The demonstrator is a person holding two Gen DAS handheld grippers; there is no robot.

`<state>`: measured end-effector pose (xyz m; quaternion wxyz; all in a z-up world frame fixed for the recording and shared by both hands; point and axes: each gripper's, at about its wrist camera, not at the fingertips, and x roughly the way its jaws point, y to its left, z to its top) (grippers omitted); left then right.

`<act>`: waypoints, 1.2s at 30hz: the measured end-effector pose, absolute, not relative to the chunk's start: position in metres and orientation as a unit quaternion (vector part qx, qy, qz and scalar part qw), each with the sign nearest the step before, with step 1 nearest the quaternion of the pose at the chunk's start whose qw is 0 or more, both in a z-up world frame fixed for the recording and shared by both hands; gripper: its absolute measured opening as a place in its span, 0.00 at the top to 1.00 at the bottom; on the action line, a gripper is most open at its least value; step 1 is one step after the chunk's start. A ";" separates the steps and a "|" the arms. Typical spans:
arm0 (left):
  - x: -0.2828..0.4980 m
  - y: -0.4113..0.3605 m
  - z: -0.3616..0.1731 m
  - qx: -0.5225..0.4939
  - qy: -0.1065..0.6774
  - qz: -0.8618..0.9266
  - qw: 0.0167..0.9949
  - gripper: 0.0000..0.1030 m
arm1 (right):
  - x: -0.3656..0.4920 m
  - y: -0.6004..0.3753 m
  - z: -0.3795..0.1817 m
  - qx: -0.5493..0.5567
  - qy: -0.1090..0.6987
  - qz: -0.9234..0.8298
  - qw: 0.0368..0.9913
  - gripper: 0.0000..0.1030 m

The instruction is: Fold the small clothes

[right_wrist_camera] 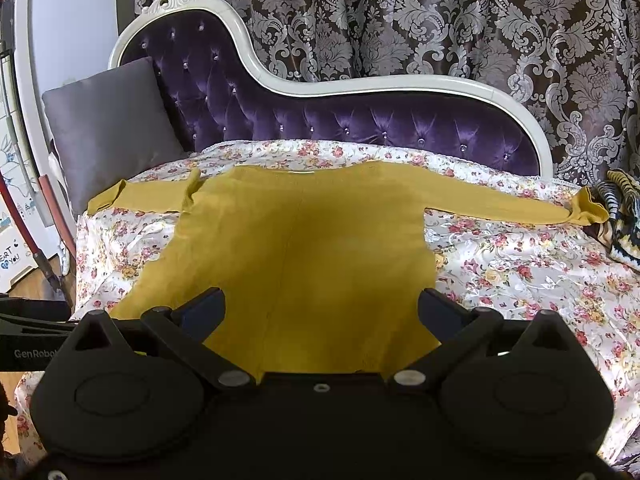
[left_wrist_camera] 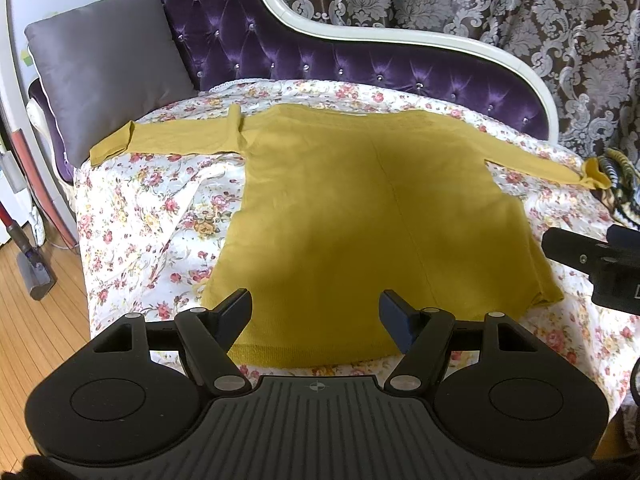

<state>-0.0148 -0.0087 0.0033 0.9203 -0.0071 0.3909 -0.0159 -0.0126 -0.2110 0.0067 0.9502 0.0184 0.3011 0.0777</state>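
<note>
Sweater (left_wrist_camera: 360, 216), mustard yellow, lies spread flat and back-up on the floral coverlet (left_wrist_camera: 152, 216) of a purple tufted chaise (left_wrist_camera: 360, 68), neckline toward the backrest and hem toward us. We read its long axis as the sleeve line, running side to side across both views: the left sleeve (left_wrist_camera: 176, 140) stretches toward the grey cushion (left_wrist_camera: 104, 72), its cuff turned back on itself, while the right sleeve (right_wrist_camera: 500, 204) reaches toward a striped cloth (right_wrist_camera: 624, 208) at the far end.

Left gripper (left_wrist_camera: 316, 316) hangs over the hem edge, its fingers spread wide with bare knit showing between them and nothing pinched. Right gripper (right_wrist_camera: 320, 312) hangs over the lower body of the garment, fingers likewise spread and empty; we cannot tell whether either set of tips touches the fabric. In the left wrist view, part of the right gripper enters from the right edge, beside the hem's right corner.

Both tools thus sit at the hem side, with the sleeves lying ahead of the fingers and off to either flank. We judge that each sleeve is nearer to the hand on its own side, and that a first fold would carry a sleeve inward across the body.
</note>
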 end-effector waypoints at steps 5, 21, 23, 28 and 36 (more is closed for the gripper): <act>-0.015 -0.008 0.003 -0.007 0.391 -0.016 0.920 0.34 | -0.012 -0.211 0.005 0.017 0.301 0.076 0.950 0.01; -0.014 -0.007 0.001 -0.005 0.394 -0.014 0.919 0.34 | -0.011 -0.209 0.007 0.008 0.304 0.076 0.949 0.01; -0.013 -0.007 0.000 -0.005 0.395 -0.015 0.919 0.34 | -0.010 -0.209 0.007 0.005 0.305 0.076 0.949 0.01; -0.011 -0.007 0.001 -0.004 0.398 -0.016 0.917 0.34 | -0.009 -0.206 0.007 -0.001 0.308 0.076 0.948 0.01; -0.009 -0.005 0.000 -0.003 0.399 -0.016 0.917 0.34 | -0.007 -0.204 0.008 -0.004 0.309 0.076 0.948 0.01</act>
